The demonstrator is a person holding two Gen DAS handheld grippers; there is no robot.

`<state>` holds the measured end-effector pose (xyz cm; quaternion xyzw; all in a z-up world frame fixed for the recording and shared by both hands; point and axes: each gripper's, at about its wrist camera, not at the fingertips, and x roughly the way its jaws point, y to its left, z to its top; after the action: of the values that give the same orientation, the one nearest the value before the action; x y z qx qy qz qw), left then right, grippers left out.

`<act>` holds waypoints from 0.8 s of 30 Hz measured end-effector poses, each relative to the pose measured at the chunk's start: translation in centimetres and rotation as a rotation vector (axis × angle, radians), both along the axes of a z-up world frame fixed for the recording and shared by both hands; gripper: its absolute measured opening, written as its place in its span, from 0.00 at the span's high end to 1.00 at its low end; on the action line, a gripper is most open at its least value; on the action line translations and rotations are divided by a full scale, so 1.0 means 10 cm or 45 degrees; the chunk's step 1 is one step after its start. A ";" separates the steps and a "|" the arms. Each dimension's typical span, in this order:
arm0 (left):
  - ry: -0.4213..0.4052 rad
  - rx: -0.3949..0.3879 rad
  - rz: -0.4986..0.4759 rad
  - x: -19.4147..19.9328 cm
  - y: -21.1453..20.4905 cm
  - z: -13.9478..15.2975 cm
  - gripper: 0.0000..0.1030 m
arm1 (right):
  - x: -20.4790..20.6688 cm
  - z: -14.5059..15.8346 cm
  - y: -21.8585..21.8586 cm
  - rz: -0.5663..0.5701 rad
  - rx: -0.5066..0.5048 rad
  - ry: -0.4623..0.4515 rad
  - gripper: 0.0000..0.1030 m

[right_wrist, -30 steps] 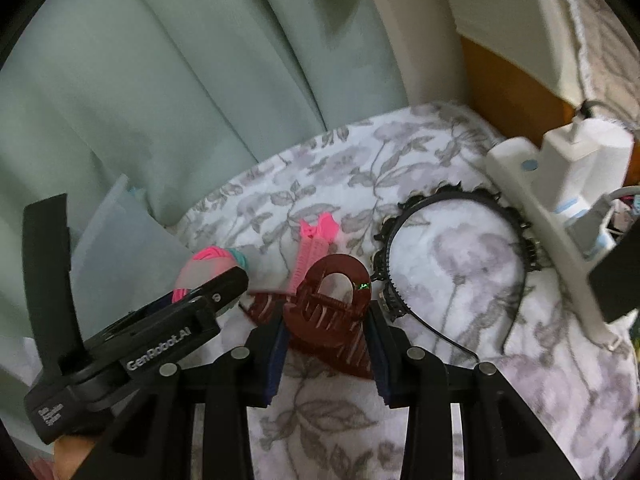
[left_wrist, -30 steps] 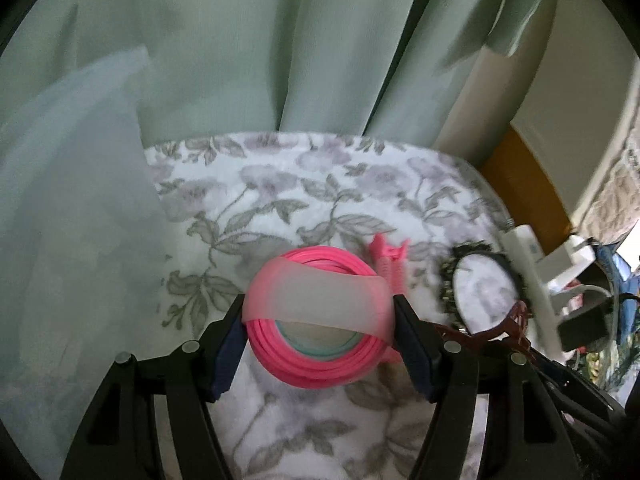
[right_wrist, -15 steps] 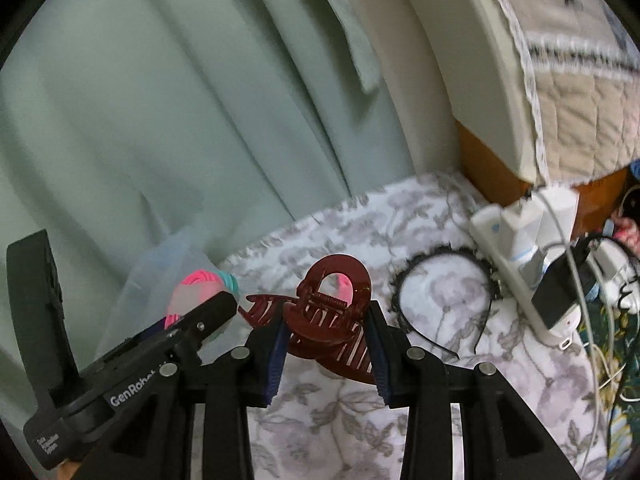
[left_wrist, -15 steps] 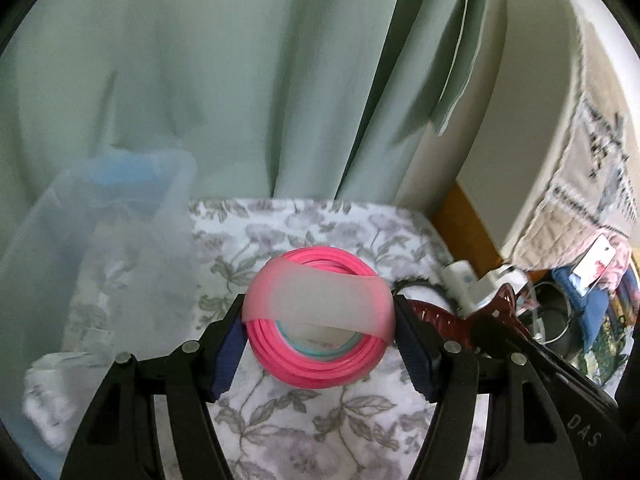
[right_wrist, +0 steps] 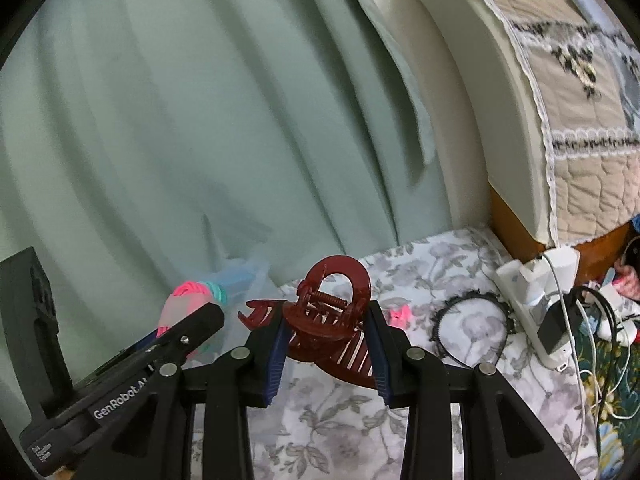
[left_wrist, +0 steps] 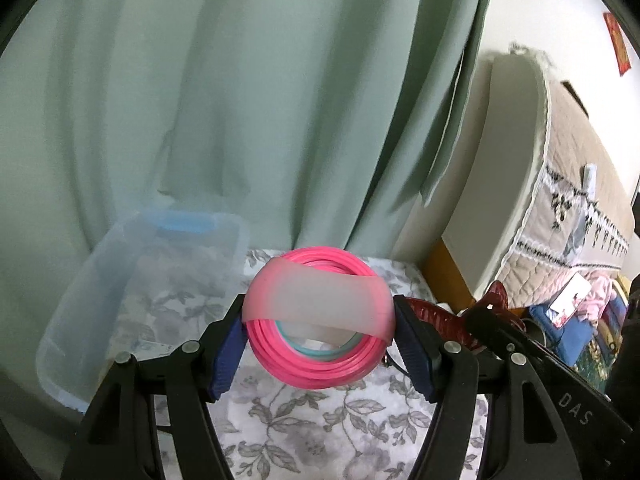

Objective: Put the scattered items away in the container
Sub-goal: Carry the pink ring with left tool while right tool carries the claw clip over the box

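Pink coil (left_wrist: pixel 320 336), banded, is clamped in the left gripper (left_wrist: pixel 320 344) above the floral cloth (left_wrist: pixel 320 432), just right of the clear bin (left_wrist: pixel 100 320); dark red claw clip (right_wrist: pixel 332 320) is pinched in the right gripper (right_wrist: pixel 328 344), with headband (right_wrist: pixel 472 320) and pink clip (right_wrist: pixel 400 316) left on the cloth.

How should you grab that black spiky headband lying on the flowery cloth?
Probably pinch the black headband at the middle of its arch, coming straight down from above. It lies flat on the flowery cloth, so only the thin band offers a grip; the power strip crowds its right side.
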<state>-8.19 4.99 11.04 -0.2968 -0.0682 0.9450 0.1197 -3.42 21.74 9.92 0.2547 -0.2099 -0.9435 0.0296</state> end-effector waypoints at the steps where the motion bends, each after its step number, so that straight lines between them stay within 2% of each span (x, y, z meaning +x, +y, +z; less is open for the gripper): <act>1: 0.010 0.008 0.005 0.02 -0.04 0.02 0.32 | 0.01 0.03 -0.03 0.005 0.006 0.003 0.62; 9: 0.066 0.054 0.075 0.21 -0.38 0.14 0.32 | 0.09 0.22 -0.28 0.059 0.035 0.055 0.62; 24: 0.080 0.150 0.278 0.33 -1.20 0.06 0.32 | 0.00 0.36 -0.86 0.215 0.078 0.085 0.62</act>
<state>-4.87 -6.99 11.66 -0.2501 -0.1517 0.9556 0.0355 -3.38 13.16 13.47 0.2408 -0.1577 -0.9515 0.1083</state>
